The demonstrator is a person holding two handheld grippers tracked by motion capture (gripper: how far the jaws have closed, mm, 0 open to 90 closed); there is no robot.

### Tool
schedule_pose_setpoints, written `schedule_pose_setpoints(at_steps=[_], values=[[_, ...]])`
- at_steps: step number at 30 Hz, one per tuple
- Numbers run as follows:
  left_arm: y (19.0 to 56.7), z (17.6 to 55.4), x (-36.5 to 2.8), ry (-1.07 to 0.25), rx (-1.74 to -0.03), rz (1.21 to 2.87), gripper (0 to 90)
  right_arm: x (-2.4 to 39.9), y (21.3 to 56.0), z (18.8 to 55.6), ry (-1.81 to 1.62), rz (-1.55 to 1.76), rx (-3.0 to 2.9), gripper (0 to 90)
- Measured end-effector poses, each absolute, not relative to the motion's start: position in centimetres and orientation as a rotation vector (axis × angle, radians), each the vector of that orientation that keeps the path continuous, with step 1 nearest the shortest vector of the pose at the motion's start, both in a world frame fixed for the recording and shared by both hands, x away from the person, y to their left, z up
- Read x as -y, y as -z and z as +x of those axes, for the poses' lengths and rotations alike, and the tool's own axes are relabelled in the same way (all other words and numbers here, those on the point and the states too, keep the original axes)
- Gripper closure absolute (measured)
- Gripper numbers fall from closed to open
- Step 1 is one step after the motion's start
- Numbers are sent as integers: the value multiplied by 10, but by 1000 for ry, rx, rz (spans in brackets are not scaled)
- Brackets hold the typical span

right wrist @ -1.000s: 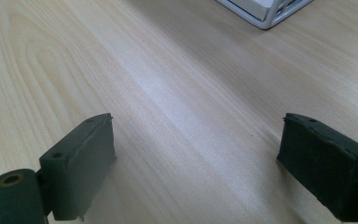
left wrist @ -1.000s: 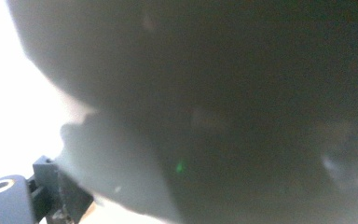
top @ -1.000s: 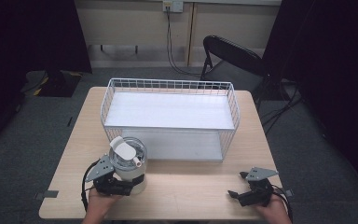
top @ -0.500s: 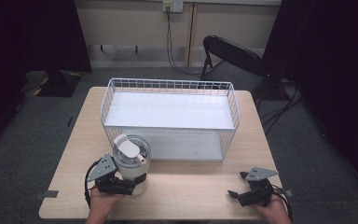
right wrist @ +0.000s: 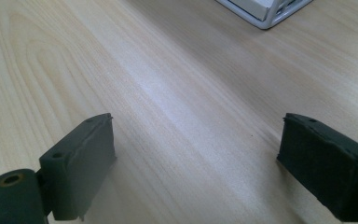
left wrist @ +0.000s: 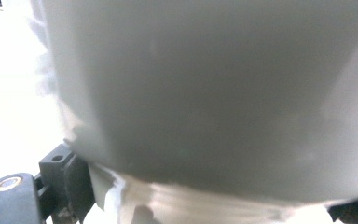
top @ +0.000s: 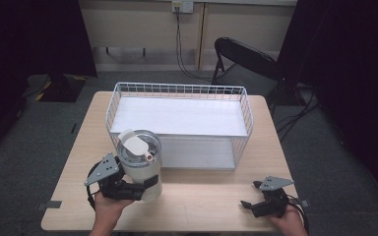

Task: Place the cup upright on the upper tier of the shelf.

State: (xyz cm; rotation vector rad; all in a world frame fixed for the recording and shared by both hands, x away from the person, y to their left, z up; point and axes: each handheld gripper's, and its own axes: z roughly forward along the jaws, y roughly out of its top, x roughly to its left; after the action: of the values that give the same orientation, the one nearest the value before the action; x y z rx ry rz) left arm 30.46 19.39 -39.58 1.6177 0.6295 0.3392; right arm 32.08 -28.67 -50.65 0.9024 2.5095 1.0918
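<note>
Our left claw (top: pixel 145 183) grips the white tumbler (top: pixel 140 162), held upright just in front of the wire basket (top: pixel 179 90). Our right claw (top: pixel 248 204) rests open on the tabletop (top: pixel 206 206), well apart

tumbler (top: pixel 140 164): 1 | wire basket (top: pixel 177 90): 1 | folding chair (top: pixel 246 61): 1 | table (top: pixel 206 206): 1

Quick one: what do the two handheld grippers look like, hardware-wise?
Both are black. The left gripper and right gripper each carry a grey three-cornered plate on top and trail a black cable. The right gripper's fingers are blocky dark pads with small screw holes, and a brass-ringed hole sits at the base. No sleeves visible.
</note>
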Motion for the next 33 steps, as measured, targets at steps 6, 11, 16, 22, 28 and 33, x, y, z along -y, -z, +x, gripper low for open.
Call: schedule_pose_setpoints(at_steps=[6,11,16,22,28,33], values=[[384,306,-193,-361,-636,1619,95,287,506,321,-1092,904,-2510,98],[374,313,-191,-341,-650,1623,95,287,507,321,-1094,904,-2509,98],[365,317,-188,-323,-655,1613,96,287,507,321,-1093,903,-2509,98],[356,322,-184,-306,-657,1603,96,287,507,321,-1093,902,-2509,98],[341,328,-179,-305,-649,1611,97,287,507,321,-1093,903,-2509,97],[333,334,-174,-297,-643,1619,97,287,507,321,-1093,904,-2509,98]])
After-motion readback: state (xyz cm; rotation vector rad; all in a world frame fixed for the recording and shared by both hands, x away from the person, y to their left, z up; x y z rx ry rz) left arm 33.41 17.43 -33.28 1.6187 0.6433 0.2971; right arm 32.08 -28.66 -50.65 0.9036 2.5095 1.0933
